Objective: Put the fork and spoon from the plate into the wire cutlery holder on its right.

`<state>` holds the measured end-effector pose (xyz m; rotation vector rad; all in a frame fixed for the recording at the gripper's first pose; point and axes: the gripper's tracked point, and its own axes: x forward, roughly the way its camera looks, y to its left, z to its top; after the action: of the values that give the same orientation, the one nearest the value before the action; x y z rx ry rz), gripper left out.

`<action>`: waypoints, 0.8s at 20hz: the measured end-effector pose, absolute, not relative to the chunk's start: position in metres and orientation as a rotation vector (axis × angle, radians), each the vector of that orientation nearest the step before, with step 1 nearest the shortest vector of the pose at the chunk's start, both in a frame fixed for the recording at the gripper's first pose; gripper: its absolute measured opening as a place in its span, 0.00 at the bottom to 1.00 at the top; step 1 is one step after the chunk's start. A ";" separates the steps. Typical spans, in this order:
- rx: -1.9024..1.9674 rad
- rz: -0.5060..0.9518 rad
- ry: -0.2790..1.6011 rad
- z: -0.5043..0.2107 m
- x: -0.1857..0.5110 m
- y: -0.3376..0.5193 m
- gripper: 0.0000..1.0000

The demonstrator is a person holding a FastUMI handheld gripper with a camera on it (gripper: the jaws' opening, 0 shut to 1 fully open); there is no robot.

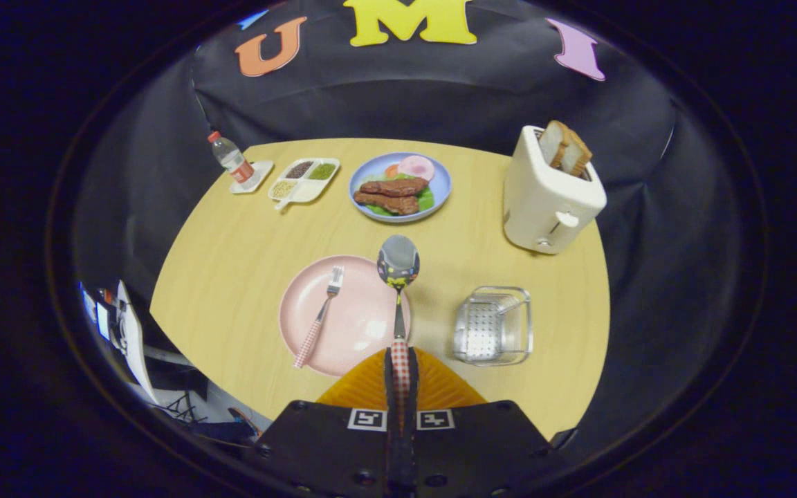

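Observation:
My gripper (399,370) is shut on the checked handle of the spoon (398,266), which sticks out ahead of the fingers, lifted above the right rim of the pink plate (357,325). The spoon's bowl faces me and hangs over the table just beyond the plate. The fork (319,315) with a matching checked handle lies on the plate's left half, tines pointing away. The wire cutlery holder (494,325) stands on the table to the right of the plate and of my fingers, with nothing inside it.
A white toaster (551,200) with bread slices stands beyond the holder at the right. A blue plate of food (400,187), a divided white tray (304,180) and a small bottle (231,159) line the far side of the wooden table (232,256).

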<state>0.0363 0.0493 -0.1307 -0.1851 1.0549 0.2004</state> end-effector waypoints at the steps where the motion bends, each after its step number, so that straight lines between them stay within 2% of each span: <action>1: -0.202 0.181 1.093 -0.123 0.034 0.032 0.01; 6: -0.230 0.119 1.289 -0.122 0.033 -0.014 0.01; 10: -0.158 0.132 1.528 -0.141 0.018 -0.019 0.01; 16: -0.161 0.047 1.669 -0.164 0.036 -0.036 0.01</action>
<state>0.0363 -0.0358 -0.1637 -0.1607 1.6694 0.0467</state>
